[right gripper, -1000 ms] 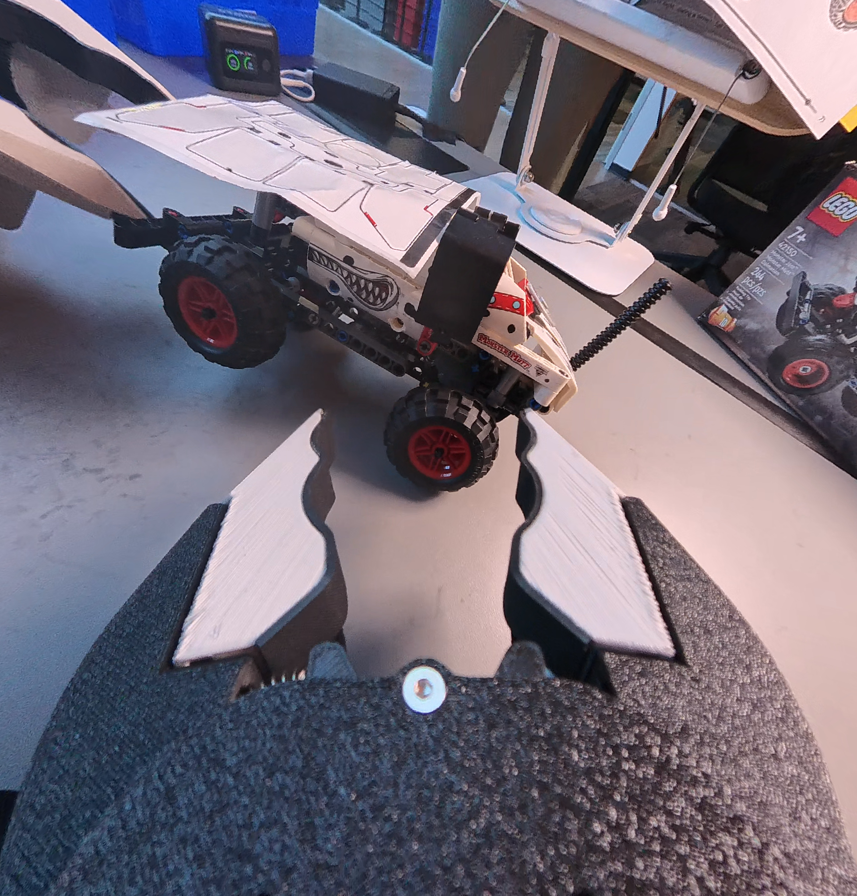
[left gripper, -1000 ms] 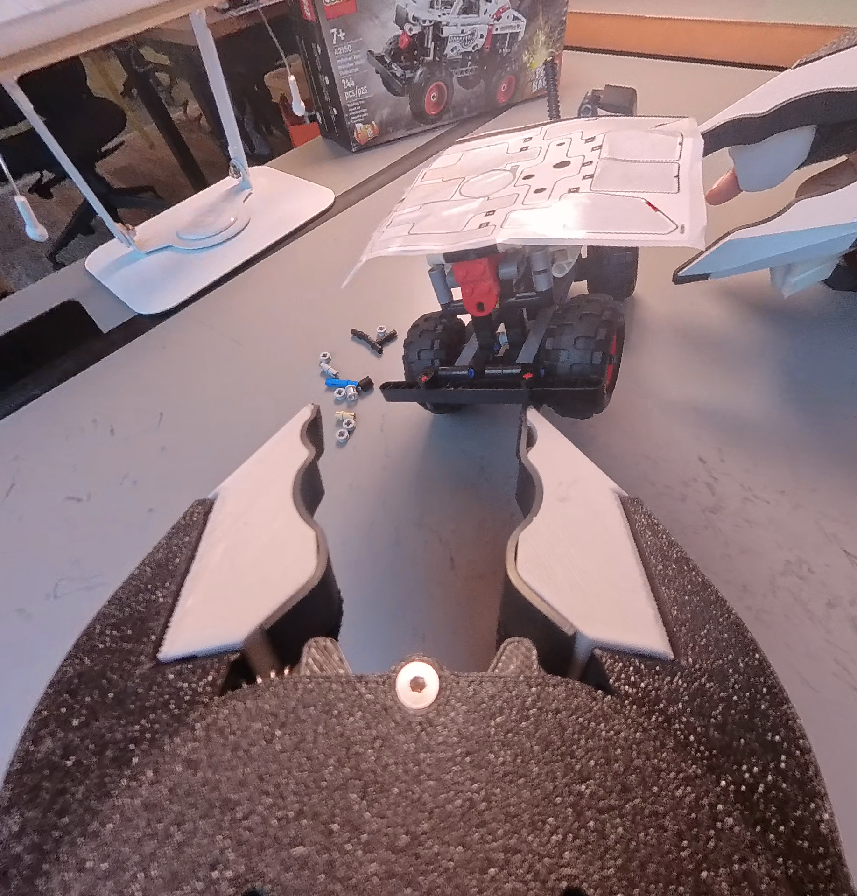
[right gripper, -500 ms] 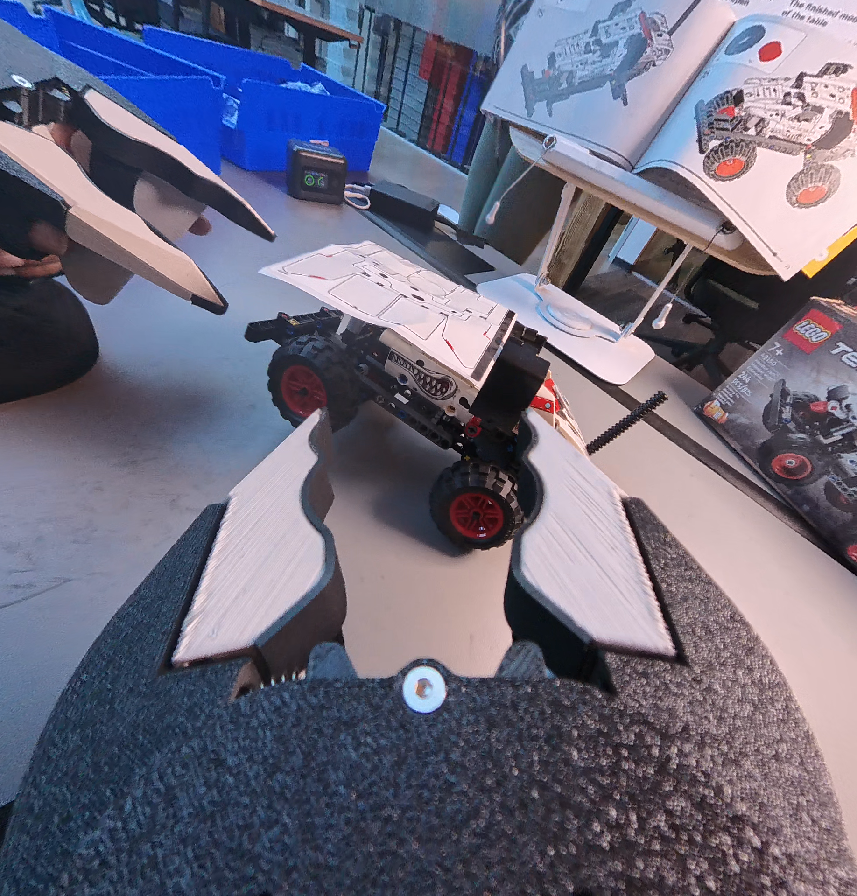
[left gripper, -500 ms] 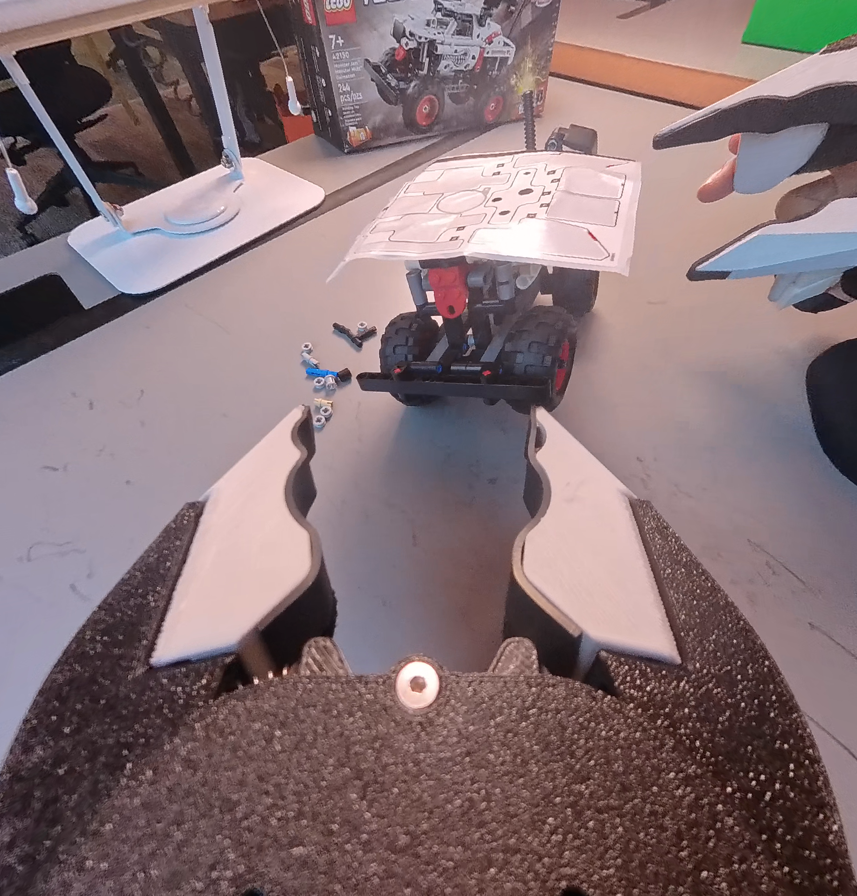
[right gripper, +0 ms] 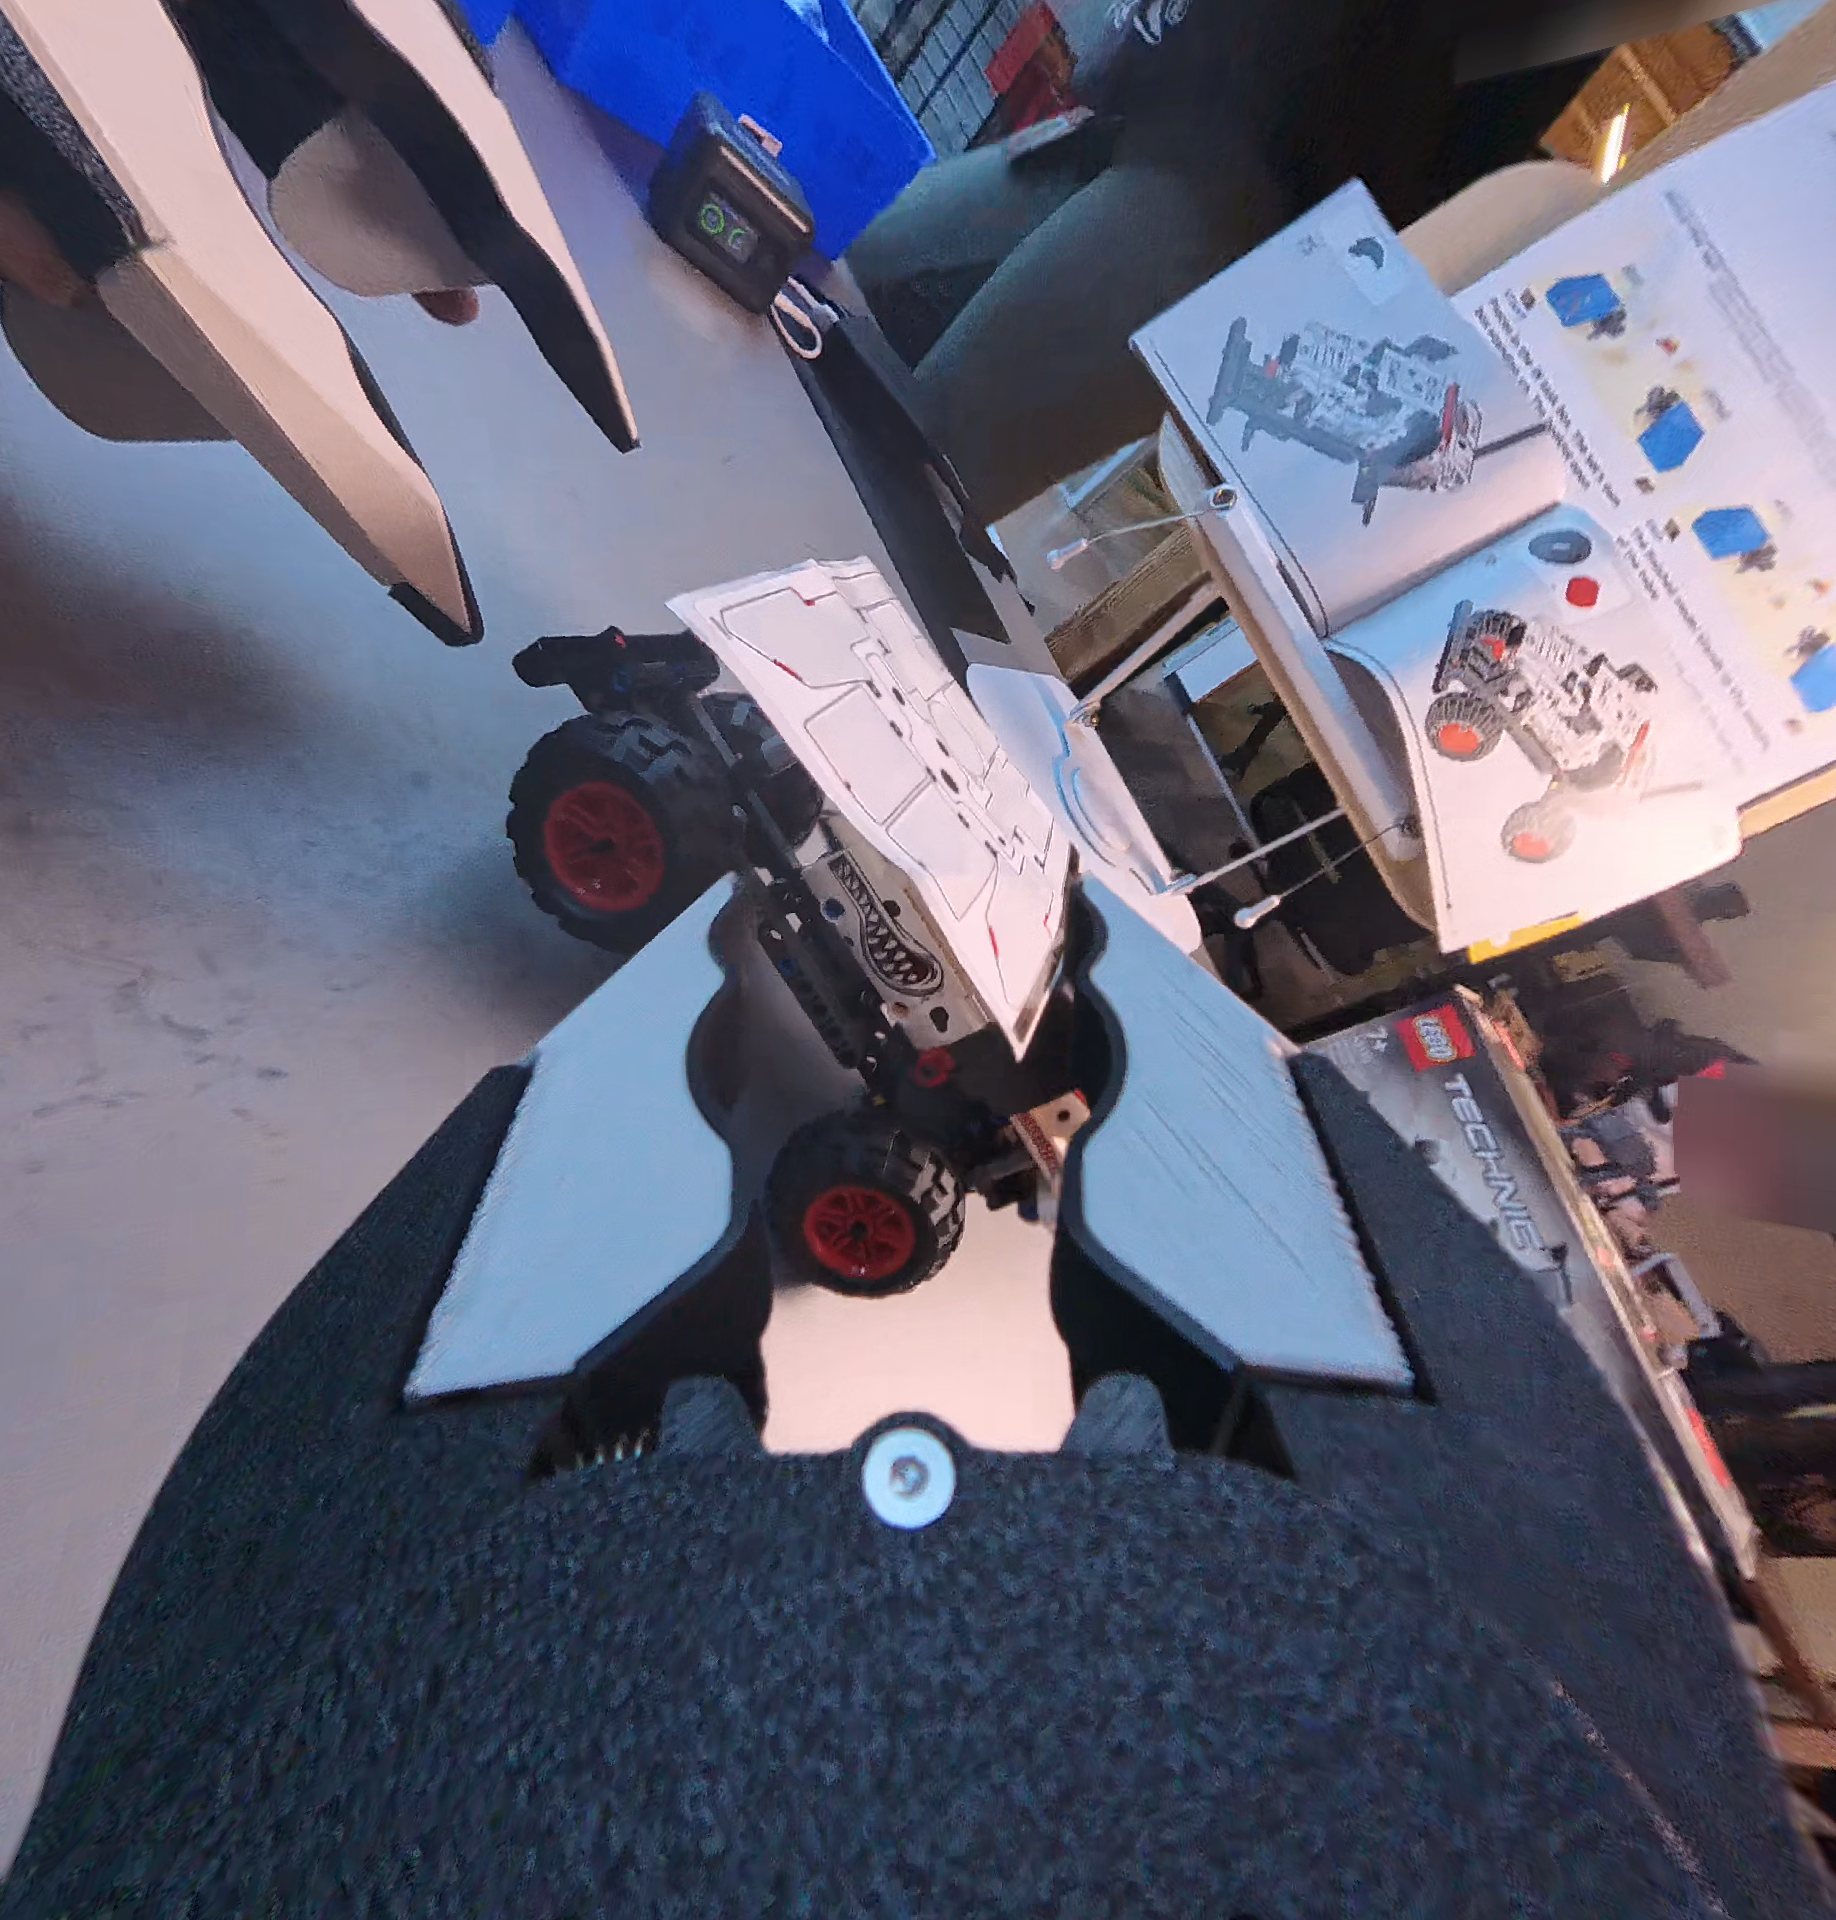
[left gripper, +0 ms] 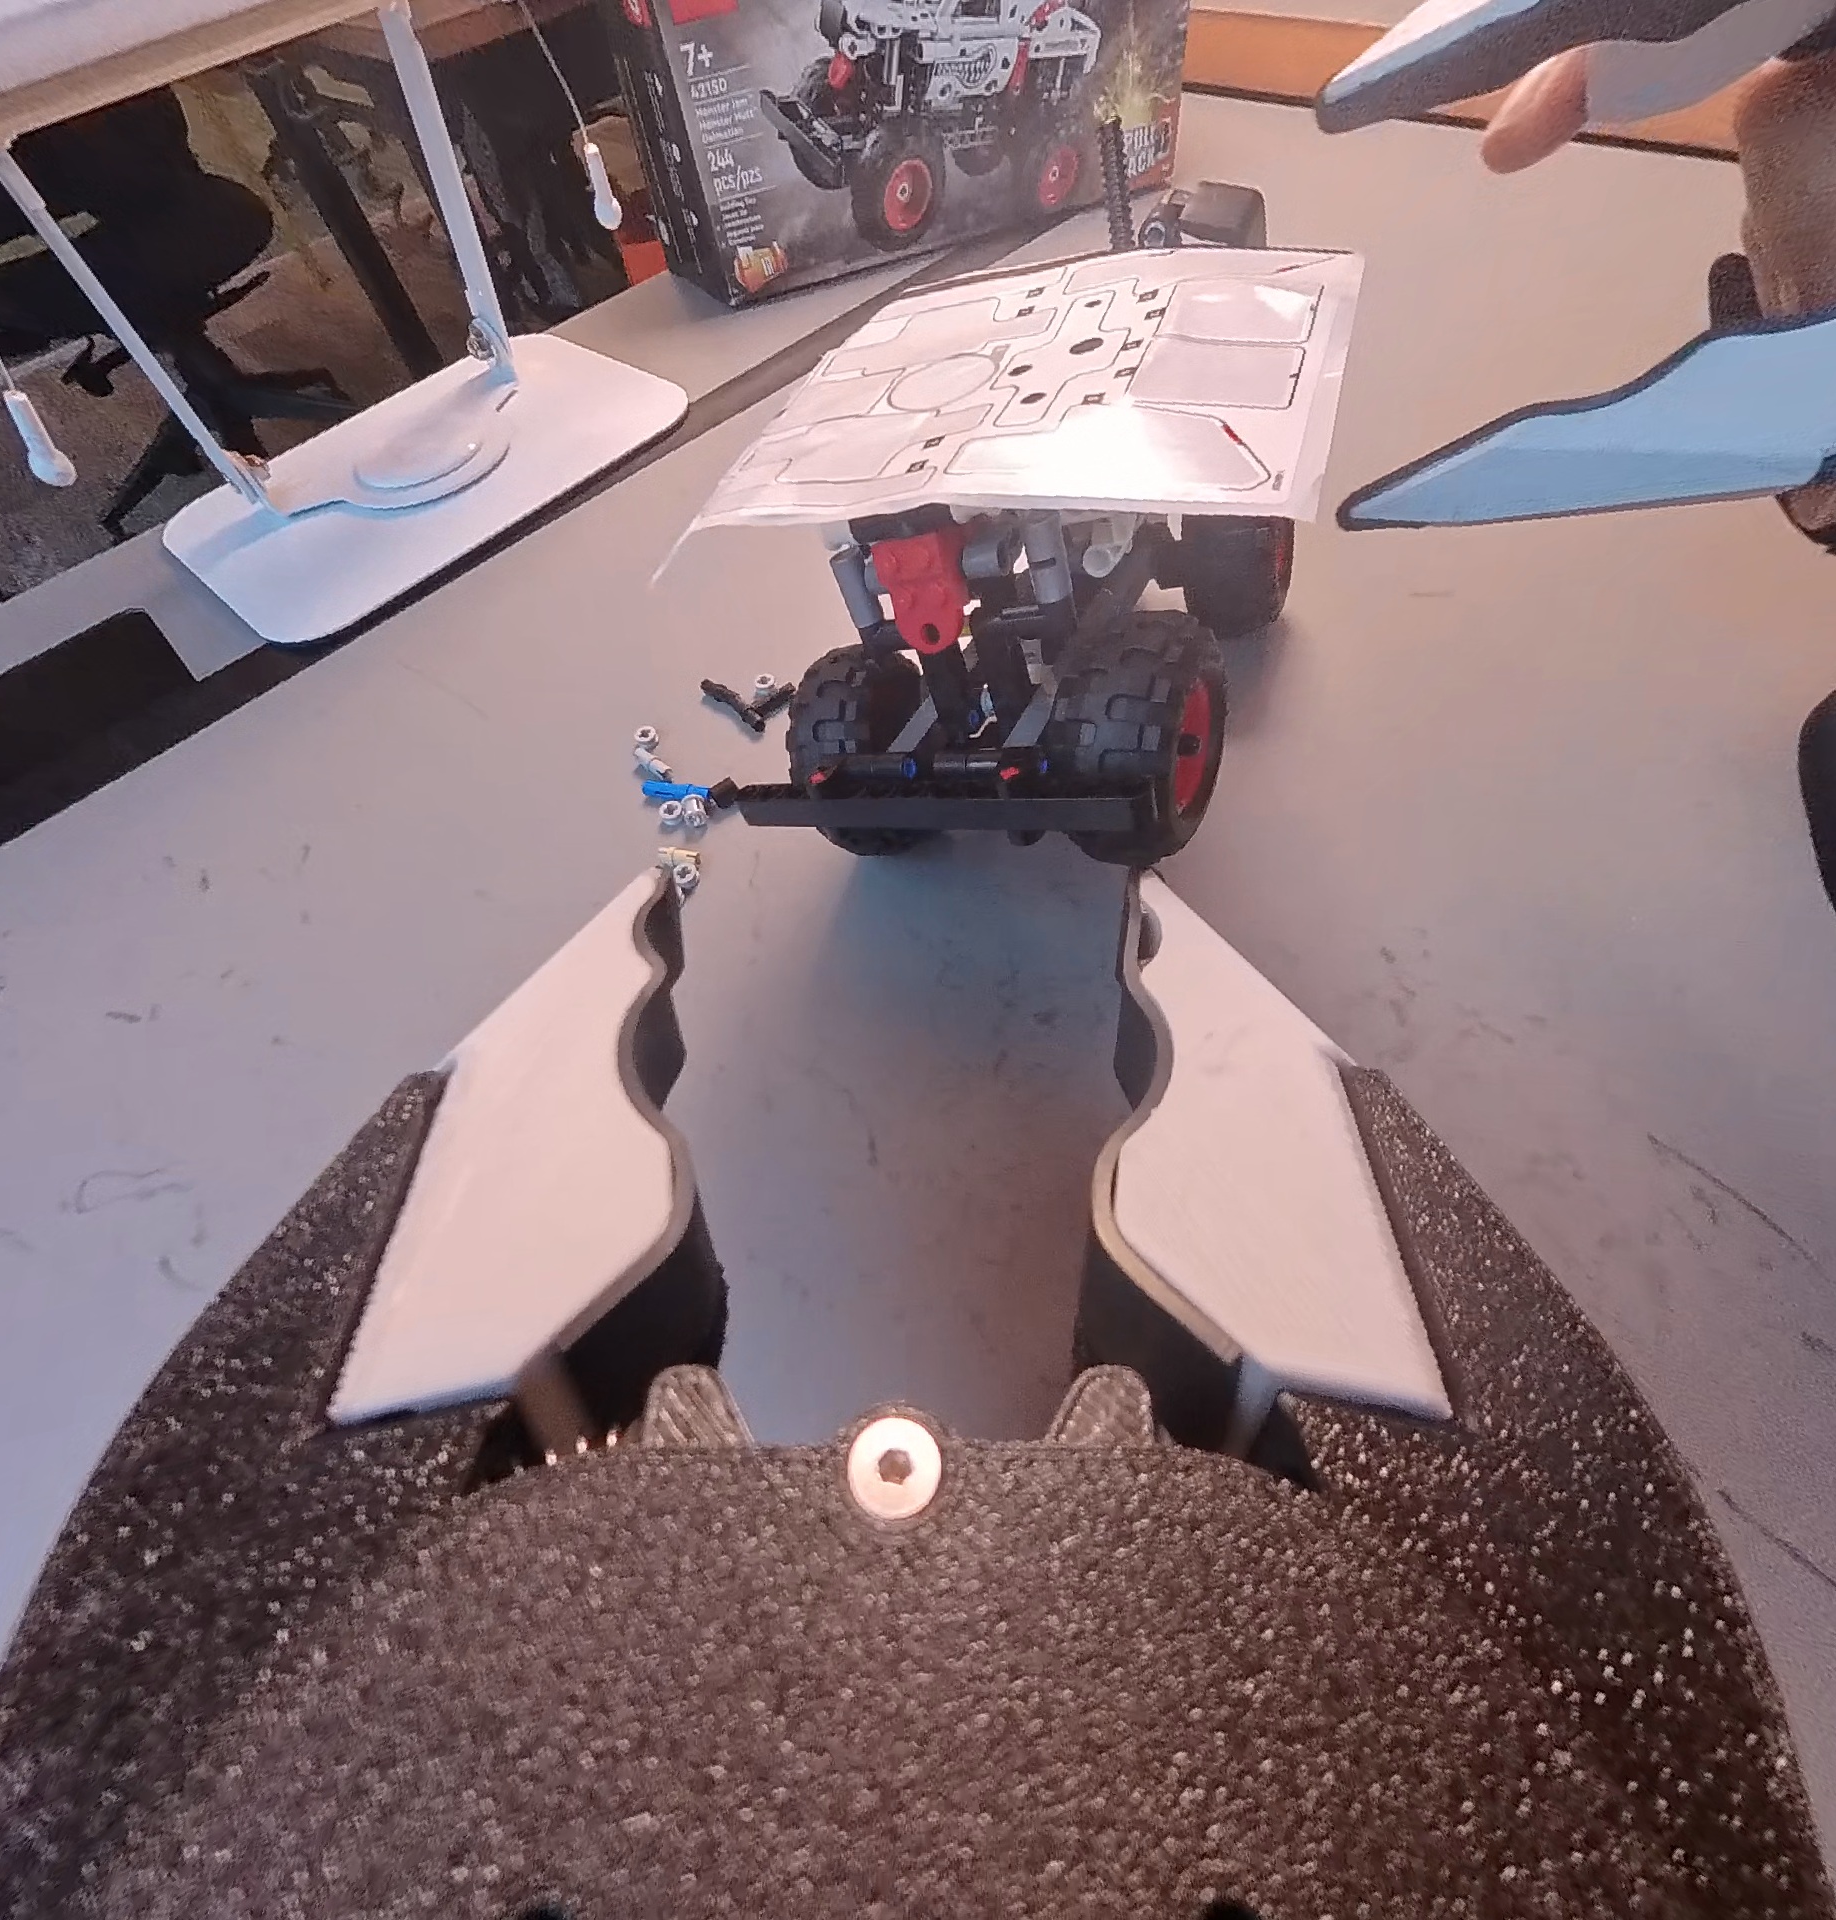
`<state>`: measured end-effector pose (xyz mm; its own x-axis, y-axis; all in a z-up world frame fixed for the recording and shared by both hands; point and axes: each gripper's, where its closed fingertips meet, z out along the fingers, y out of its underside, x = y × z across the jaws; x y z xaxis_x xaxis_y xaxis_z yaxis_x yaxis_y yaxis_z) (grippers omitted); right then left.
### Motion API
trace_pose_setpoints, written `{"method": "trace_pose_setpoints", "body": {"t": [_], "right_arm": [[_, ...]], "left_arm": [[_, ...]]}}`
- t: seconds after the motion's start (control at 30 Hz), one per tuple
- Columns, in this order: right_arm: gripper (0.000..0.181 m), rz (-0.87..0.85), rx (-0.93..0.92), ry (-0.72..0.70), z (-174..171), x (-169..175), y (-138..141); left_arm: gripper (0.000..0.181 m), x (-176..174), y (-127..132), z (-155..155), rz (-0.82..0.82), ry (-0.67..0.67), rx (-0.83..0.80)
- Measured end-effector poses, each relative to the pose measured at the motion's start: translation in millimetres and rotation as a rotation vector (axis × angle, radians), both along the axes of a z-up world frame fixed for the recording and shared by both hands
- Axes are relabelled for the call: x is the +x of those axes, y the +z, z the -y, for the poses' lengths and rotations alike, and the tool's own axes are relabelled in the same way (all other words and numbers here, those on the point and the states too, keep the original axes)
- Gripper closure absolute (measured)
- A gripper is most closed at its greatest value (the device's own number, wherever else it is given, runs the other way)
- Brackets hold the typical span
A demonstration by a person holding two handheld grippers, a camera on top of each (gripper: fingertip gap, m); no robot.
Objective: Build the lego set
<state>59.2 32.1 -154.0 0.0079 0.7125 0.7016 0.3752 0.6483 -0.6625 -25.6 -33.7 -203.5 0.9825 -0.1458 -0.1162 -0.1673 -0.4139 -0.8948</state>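
Left wrist view, closest in, shows the left hand-held gripper (left gripper: 898, 894) spread wide and empty, low over the grey desk (left gripper: 270, 987). Just past its fingertips sits the lego truck (left gripper: 1007, 748), resting on all four chunky tyres with its black bumper facing the camera. Beside the truck's front wheel lies a scatter of small loose pieces (left gripper: 685, 779), grey, blue and black, so I judge a few pins are either spares or not yet fitted. A sticker sheet (left gripper: 1049, 395) rests flat on the truck's roof; most outlines on it look peeled, which suggests the decorating is largely done.

From the right wrist view, the right hand-held gripper (right gripper: 903, 914) is also spread, holding nothing, its fingers framing the truck's rear end without clearly touching it. Farther back stand the set's box (left gripper: 893, 135) and an open instruction booklet (right gripper: 1516, 644) on a white stand. The build looks nearly finished; clearing the sheet seems to remain.
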Motion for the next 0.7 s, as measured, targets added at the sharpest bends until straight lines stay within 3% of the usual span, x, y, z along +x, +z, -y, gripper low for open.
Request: {"method": "trace_pose_setpoints", "body": {"t": [0.13, 0.7], "right_arm": [[0.13, 0.036, 0.057, 0.019, 4, -10, -1], [0.118, 0.062, 0.107, -0.01, -5, -21, -3]], "left_arm": [[0.101, 0, 1, 1, -0.001, 0.002, 0.011], [0.104, -1, 0, 2, -0.004, 0.01, 0.009]]}}
